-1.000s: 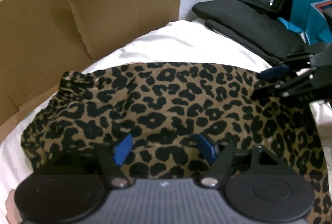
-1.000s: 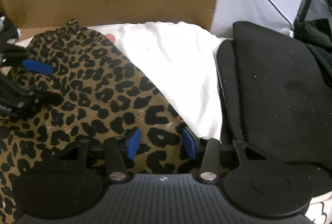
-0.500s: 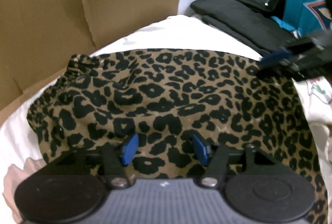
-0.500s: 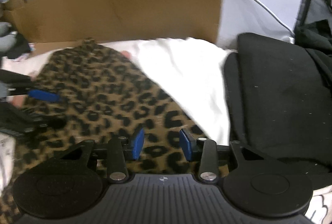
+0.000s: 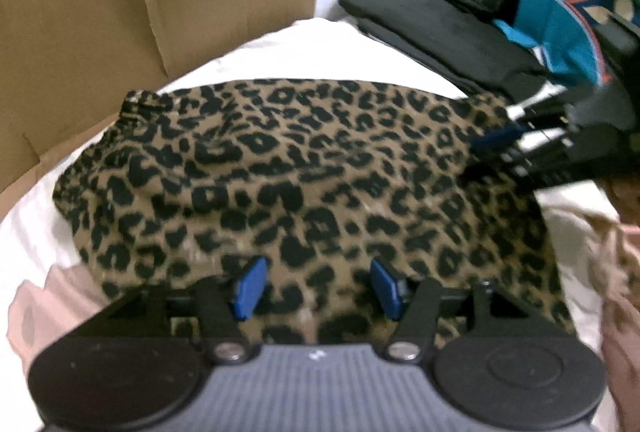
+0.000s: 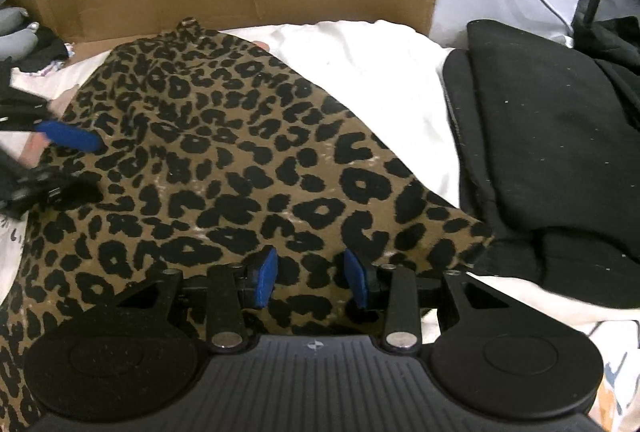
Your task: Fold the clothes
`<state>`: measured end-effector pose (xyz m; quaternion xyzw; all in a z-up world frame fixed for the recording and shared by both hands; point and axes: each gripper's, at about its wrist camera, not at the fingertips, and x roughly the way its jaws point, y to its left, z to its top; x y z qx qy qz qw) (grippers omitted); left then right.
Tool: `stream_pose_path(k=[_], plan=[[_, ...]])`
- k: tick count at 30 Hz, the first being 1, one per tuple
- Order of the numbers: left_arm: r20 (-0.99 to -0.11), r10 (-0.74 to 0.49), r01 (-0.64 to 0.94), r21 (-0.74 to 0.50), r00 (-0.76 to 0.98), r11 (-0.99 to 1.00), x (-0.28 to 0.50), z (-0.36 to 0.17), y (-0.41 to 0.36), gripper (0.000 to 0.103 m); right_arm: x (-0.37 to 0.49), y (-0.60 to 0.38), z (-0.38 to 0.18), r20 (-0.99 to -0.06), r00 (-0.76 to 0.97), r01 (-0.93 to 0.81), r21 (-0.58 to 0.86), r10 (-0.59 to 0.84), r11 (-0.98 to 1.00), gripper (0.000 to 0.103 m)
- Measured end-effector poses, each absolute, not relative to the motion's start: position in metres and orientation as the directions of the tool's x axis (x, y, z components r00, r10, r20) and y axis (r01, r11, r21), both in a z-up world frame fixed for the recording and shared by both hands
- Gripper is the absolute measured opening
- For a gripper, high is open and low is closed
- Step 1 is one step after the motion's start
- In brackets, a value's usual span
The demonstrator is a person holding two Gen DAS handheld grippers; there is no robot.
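Blur smears the left wrist view, so the spots on the leopard-print cloth [image 5: 300,171] look fuzzy there. The near edge of the cloth is hidden under both gripper bodies, so I cannot see where it ends. The cloth lies spread out on a white sheet [image 5: 304,47], in front of a cardboard box [image 5: 160,11].

The left gripper [image 5: 316,284] is open. Its blue pads stand apart, with spotted cloth showing flat in the gap, and they do not pinch it. Its jaws have just been closing in a bit. The right gripper [image 6: 310,274] is open too, with a smaller gap and cloth showing between its pads. Its jaws have also just been closing a little.

Only the left view shows a teal shirt [image 5: 572,15] at the far right, cut off by the edge. It also shows a pink cloth [image 5: 60,296] poking out at the lower left. The right gripper is there as well, but it is dark and blurry.

Only the right view shows the cloth's right corner resting against the pile of black clothes [image 6: 552,135]. At its left edge sits something grey that is too cut off to make out.
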<state>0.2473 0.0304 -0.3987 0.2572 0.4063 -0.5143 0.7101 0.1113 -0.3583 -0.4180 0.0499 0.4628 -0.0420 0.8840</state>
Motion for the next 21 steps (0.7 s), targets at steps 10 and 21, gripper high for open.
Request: stream_pose_path(k=[10, 21], plan=[[-0.873, -0.479, 0.942, -0.084, 0.087, 0.325, 0.213, -0.366, 0.081, 0.061, 0.094, -0.338, -0.379, -0.764, 0.644, 0.094, 0.131, 0.040, 0.987, 0.044], [-0.863, -0.503, 0.928, -0.230, -0.054, 0.295, 0.189, -0.382, 0.139, 0.059, 0.072, -0.275, -0.339, -0.754, 0.624, -0.116, 0.172, 0.207, 0.978, 0.044]])
